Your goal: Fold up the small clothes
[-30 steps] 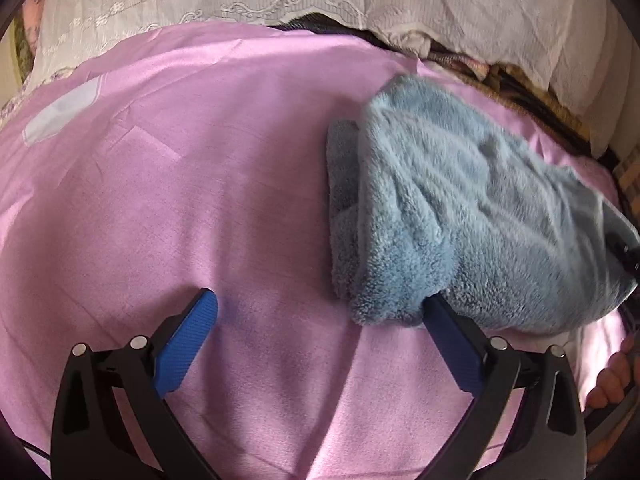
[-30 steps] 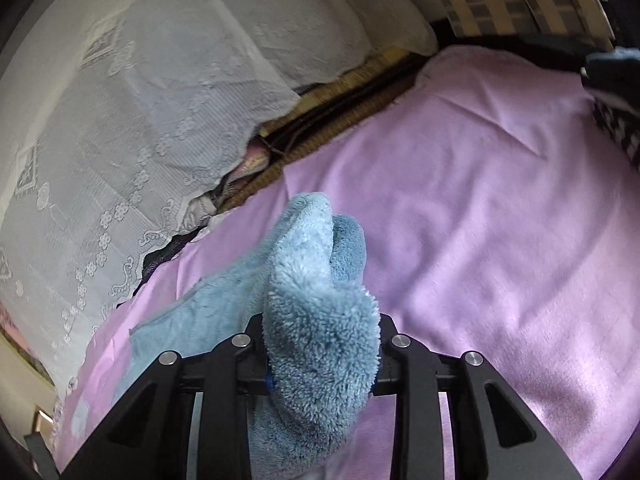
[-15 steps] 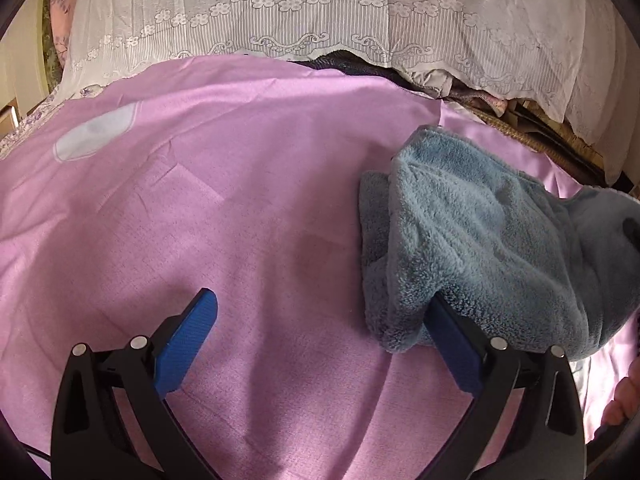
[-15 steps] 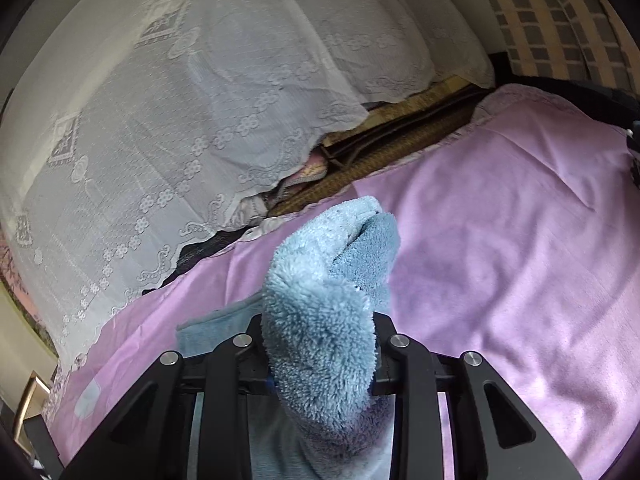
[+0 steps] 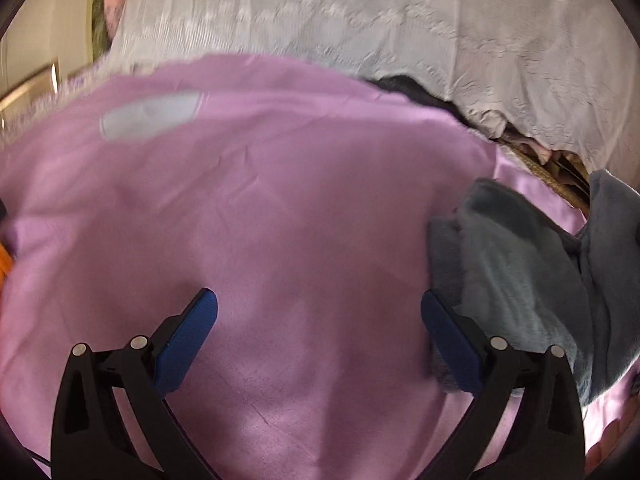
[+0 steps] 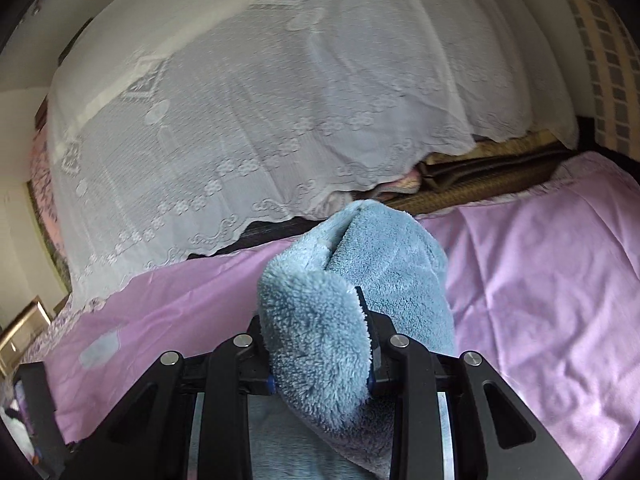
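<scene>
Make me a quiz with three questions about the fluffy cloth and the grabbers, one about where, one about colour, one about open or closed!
1. Where is the fluffy cloth in the left camera's picture?
A. on the right side
B. far left
C. top middle

2. What colour is the sheet under it?
A. green
B. pink-purple
C. black

3. How is the right gripper?
A. wide open, holding nothing
B. out of sight
C. shut on the fluffy cloth

Answers:
1 A: the cloth lies beside the right finger of the left gripper, which is open.
2 B: the sheet fills the view in pink-purple.
3 C: blue fluff bulges up between its closed fingers.
</scene>
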Available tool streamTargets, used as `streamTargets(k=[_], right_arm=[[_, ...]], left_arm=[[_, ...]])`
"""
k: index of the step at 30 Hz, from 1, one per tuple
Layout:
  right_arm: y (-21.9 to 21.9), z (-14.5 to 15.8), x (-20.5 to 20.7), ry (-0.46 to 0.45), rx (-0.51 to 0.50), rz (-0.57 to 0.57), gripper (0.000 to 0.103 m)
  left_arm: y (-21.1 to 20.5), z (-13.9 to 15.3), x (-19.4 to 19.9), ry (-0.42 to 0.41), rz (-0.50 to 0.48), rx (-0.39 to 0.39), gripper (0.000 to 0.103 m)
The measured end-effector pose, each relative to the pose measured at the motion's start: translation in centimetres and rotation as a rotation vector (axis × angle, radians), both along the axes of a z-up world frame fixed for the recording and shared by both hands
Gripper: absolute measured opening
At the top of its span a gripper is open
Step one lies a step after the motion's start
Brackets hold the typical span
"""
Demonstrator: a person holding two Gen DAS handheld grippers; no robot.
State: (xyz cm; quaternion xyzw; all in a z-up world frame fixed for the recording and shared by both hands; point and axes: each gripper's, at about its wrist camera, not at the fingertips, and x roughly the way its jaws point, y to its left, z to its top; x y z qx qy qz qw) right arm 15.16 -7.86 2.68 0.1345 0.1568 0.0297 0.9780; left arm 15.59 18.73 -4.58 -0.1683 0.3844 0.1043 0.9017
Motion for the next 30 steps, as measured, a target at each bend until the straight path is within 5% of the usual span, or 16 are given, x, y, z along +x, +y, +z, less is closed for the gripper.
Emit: streamTargets(k=[4, 10, 30], right_arm=[[2.4, -0.2, 0.3, 0.006, -0.036, 0.046, 0.030], [6.1, -0.8, 0.6, 0.019, -0.103, 0.112, 0.030], [11.9, -3.8, 0.3, 0.074, -0.238, 0.269, 0.030]], left_arm=[[1.7, -1.0, 0.4, 0.017, 0.036, -0.091, 0.099], [0.8, -1.0, 0.5, 0.031, 0.042, -0.027, 0.099], [1.3, -1.1, 0.6, 0.036, 0.056, -0.029, 0.099]])
